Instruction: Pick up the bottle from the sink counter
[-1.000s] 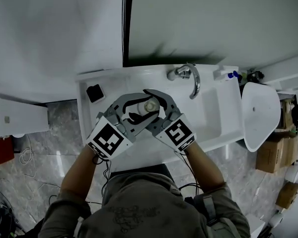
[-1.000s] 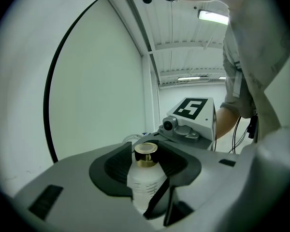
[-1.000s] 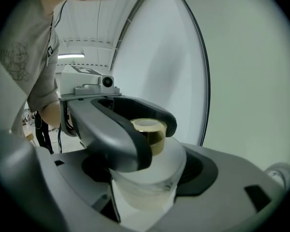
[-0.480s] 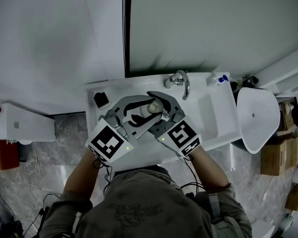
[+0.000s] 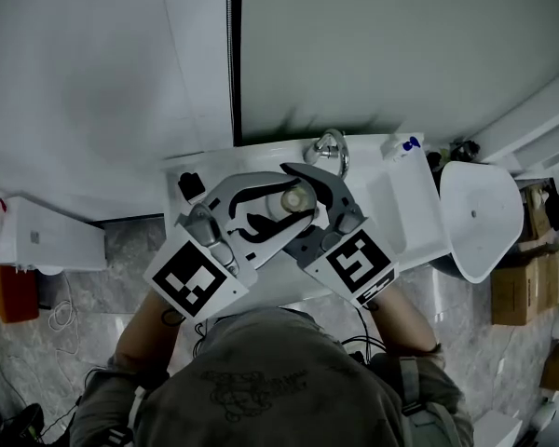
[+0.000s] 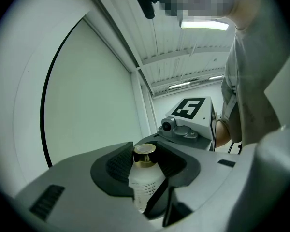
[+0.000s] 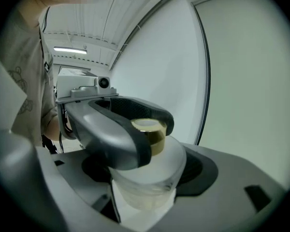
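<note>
Plastic by its look, the frosted, gold-capped bottle [image 6: 145,187] is probably light, stiff and slick. Left tongs [image 6: 146,170] and right tongs [image 7: 146,178] both clamp its body above the sink [image 5: 396,198]. A hold below the shoulder looks safest.

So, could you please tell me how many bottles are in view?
2. The gold-capped bottle is held up in front of the tap; a blue-topped bottle sits at the counter's back right corner. Others may be hidden below the person.
</note>
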{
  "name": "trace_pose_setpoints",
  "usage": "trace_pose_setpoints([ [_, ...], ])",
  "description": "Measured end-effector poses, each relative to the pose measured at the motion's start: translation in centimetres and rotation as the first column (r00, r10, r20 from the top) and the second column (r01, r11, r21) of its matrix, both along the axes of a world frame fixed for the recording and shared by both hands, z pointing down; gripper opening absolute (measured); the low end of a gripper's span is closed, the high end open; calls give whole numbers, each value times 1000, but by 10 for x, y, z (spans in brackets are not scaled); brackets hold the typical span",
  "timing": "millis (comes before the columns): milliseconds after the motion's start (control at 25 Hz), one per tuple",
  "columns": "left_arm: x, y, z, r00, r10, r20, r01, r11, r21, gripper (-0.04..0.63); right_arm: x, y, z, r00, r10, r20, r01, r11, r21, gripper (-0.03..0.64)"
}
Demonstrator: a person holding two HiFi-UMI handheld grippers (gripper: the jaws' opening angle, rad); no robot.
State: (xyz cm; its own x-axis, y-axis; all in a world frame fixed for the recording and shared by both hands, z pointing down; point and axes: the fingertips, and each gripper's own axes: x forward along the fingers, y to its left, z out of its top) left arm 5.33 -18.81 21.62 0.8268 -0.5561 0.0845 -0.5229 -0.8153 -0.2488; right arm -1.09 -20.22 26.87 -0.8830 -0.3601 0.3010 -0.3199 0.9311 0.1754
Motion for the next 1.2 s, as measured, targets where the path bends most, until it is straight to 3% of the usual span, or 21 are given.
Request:
trace_pose_setpoints([
  [160,-1,0,-5,1000,-6,11,6,1000,8,156,0,1,-6,1000,-3,3,3,1000,3,330],
  [720,-2,2,34,996,-51,-74,40,990,-138,156,1,10,39,998,-31,-50,25,993,-113,330],
  [960,-9,41,58,994,-68,-81,51,979,-196,156,-5,51,63,998,-30,-63,20,988,-152,330],
  [1200,-7,44,78,995,-59,-83,39,975,-219,156,-3,56,83,997,-28,-70,13,980,-198,330],
])
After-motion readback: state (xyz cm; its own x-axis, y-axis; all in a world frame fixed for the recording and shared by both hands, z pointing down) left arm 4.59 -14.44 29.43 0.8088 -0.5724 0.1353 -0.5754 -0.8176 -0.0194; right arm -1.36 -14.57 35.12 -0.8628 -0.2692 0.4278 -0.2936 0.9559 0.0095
